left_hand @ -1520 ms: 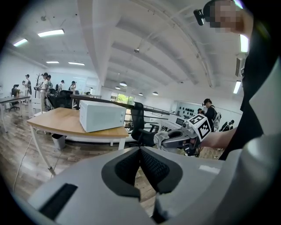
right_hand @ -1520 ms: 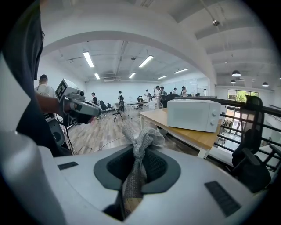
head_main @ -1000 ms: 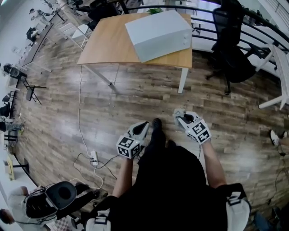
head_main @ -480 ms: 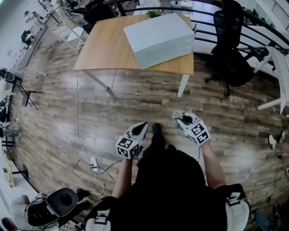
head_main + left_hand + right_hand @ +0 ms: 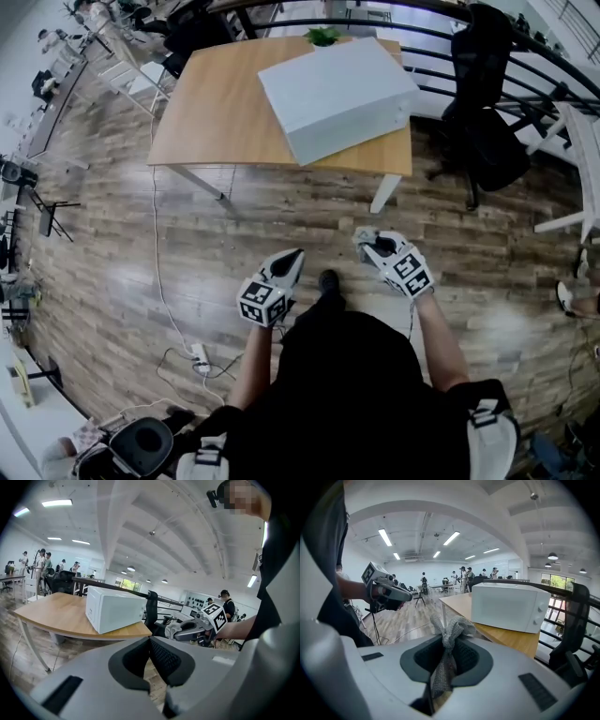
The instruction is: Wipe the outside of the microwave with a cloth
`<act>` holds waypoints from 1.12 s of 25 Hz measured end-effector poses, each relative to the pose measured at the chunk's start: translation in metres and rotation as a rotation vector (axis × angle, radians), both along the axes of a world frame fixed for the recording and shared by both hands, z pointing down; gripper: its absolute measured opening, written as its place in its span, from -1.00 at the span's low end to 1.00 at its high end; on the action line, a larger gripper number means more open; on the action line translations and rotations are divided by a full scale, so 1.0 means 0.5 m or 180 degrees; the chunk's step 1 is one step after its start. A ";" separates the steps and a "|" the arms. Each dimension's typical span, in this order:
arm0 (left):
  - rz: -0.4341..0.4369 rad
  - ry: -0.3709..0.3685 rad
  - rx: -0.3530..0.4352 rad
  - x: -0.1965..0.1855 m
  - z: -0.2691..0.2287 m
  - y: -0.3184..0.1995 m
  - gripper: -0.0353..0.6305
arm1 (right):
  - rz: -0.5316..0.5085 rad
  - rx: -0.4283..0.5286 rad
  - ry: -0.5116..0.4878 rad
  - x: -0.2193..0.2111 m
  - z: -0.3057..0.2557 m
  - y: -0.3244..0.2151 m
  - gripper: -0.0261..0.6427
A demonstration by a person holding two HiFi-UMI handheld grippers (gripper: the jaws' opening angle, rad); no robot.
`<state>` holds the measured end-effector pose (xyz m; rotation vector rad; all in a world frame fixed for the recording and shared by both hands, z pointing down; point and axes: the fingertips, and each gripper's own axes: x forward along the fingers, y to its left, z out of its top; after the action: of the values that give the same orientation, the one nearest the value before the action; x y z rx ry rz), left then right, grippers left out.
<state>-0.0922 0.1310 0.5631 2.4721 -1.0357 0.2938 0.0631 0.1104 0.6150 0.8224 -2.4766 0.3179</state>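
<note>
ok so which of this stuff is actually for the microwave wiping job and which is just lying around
For the job:
- microwave, on the table
- cloth, pinched in the right gripper

Just lying about:
- black office chair
- plant behind the microwave
- power strip on the floor

Readable text: none in any view
Microwave: white faces, no brand or print legible
Left gripper cube: black-and-white square markers, no letters or digits
Right gripper cube: same square markers, nothing to read
</note>
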 end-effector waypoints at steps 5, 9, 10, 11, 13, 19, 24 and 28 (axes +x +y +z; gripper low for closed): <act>0.0073 -0.0076 0.0038 -0.039 0.001 -0.093 -0.89 | 0.0042 0.0007 0.0005 -0.043 0.002 -0.082 -0.77; 0.0112 -0.0047 0.0055 -0.063 -0.011 -0.157 -0.89 | 0.0071 0.0030 0.0020 -0.072 0.004 -0.148 -0.77; 0.0118 -0.0039 0.0052 -0.072 -0.011 -0.172 -0.89 | 0.0073 0.0034 0.0038 -0.082 0.003 -0.162 -0.77; 0.0125 -0.0032 0.0051 -0.081 -0.009 -0.185 -0.89 | 0.0072 0.0044 0.0055 -0.093 0.002 -0.176 -0.76; 0.0142 -0.0019 0.0055 -0.096 -0.005 -0.207 -0.89 | 0.0060 0.0078 0.0074 -0.113 0.002 -0.199 -0.76; 0.0148 -0.0010 0.0083 -0.119 0.001 -0.249 -0.89 | 0.0083 0.0095 0.0029 -0.144 0.005 -0.244 -0.76; 0.0163 -0.0029 0.0089 -0.134 0.007 -0.264 -0.89 | 0.0070 0.0164 0.0019 -0.165 -0.007 -0.287 -0.76; 0.0095 -0.0031 0.0073 -0.143 0.008 -0.262 -0.89 | -0.0026 0.0203 -0.0006 -0.183 -0.014 -0.320 -0.76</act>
<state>-0.1637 -0.0001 0.5669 2.5109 -1.0122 0.3050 -0.0285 -0.0494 0.6082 0.8381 -2.5026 0.2378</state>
